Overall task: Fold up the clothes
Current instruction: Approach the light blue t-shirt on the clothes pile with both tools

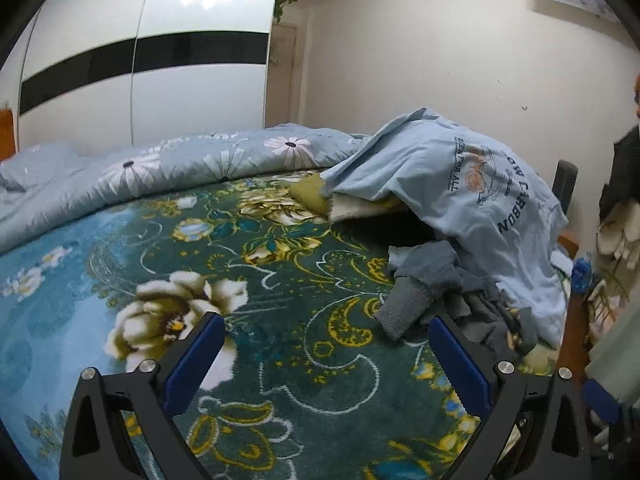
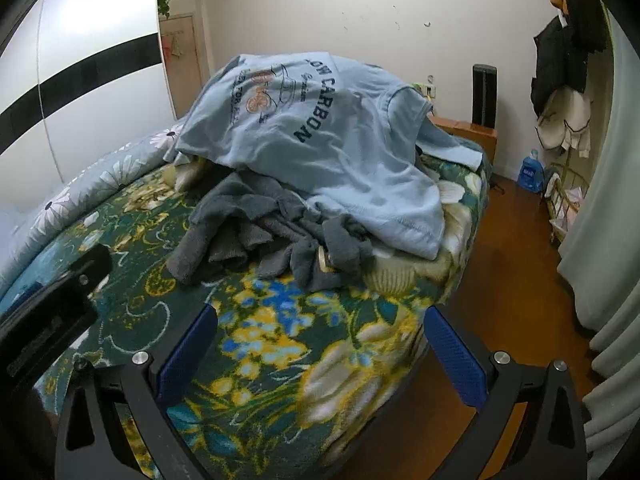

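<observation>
A light blue T-shirt (image 1: 460, 188) with dark lettering lies draped over a heap of clothes on the bed's far right. In front of it lies a crumpled grey garment (image 1: 436, 296). In the right wrist view the T-shirt (image 2: 320, 136) tops the pile and the grey garment (image 2: 264, 232) sprawls below it. My left gripper (image 1: 326, 336) hovers open over the floral blanket, left of the grey garment, holding nothing. My right gripper (image 2: 320, 328) is open too, just short of the pile, above the bed's corner. The left gripper's black body (image 2: 52, 308) shows at the left edge.
A green floral blanket (image 1: 260, 280) covers the bed. A pale blue daisy-print duvet (image 1: 160, 168) is bunched along the far side. A white wardrobe (image 1: 140, 60) stands behind. To the right are wooden floor (image 2: 512, 280), a curtain (image 2: 608, 260), hanging clothes (image 2: 564, 80) and a blue bottle (image 2: 530, 170).
</observation>
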### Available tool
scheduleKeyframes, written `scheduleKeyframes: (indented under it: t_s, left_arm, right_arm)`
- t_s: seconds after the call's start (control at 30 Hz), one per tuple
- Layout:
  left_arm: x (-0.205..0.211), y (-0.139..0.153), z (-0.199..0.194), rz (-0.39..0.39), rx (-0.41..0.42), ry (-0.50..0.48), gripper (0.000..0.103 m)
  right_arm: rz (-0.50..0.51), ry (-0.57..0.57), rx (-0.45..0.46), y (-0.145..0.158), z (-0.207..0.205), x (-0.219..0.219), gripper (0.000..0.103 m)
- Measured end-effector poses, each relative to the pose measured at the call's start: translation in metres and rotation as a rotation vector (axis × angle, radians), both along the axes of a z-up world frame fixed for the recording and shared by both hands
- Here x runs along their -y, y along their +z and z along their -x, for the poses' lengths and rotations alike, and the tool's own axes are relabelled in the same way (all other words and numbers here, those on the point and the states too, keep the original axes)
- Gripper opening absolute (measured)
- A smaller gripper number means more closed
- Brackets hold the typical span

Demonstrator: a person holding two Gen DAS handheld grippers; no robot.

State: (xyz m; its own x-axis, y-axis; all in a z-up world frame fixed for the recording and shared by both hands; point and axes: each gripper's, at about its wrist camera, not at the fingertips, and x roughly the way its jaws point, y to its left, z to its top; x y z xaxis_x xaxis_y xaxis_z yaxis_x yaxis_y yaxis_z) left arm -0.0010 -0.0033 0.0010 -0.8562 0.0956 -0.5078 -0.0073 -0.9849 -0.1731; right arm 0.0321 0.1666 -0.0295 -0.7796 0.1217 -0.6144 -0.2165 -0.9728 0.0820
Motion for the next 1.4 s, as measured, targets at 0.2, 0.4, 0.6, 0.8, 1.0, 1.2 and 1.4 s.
scheduleKeyframes:
  t_s: [0.2,0.4,0.6,0.8,1.0,1.2,1.4]
  left_arm:
    - [0.002,0.002,0.003,0.071,0.023,-0.012,0.103]
    - [0.004,-0.006,-0.002,0.069,0.004,-0.01,0.103]
    - [0.007,-0.008,0.0,0.046,0.016,-0.017,0.103]
    - [0.009,-0.009,0.001,0.034,0.027,-0.01,0.103]
    - [0.013,-0.01,0.002,0.013,0.023,-0.003,0.103]
    - [0.01,-0.011,0.002,-0.006,0.023,-0.022,0.103]
    - [0.008,-0.011,0.002,-0.025,0.027,-0.042,0.103]
  right_arm:
    - [0.011,-0.038,-0.007,-0.005,-0.003,-0.003,0.103]
    - [0.045,-0.077,-0.008,0.0,-0.002,-0.007,0.103]
    - [0.051,-0.081,-0.012,0.0,-0.002,-0.005,0.103]
    - [0.05,-0.075,-0.014,0.0,-0.002,-0.003,0.103]
    - [0.053,-0.072,-0.021,0.001,-0.002,-0.001,0.103]
    - [0.065,-0.07,-0.014,0.0,-0.001,-0.002,0.103]
    - [0.076,-0.074,-0.013,-0.001,-0.002,-0.003,0.103]
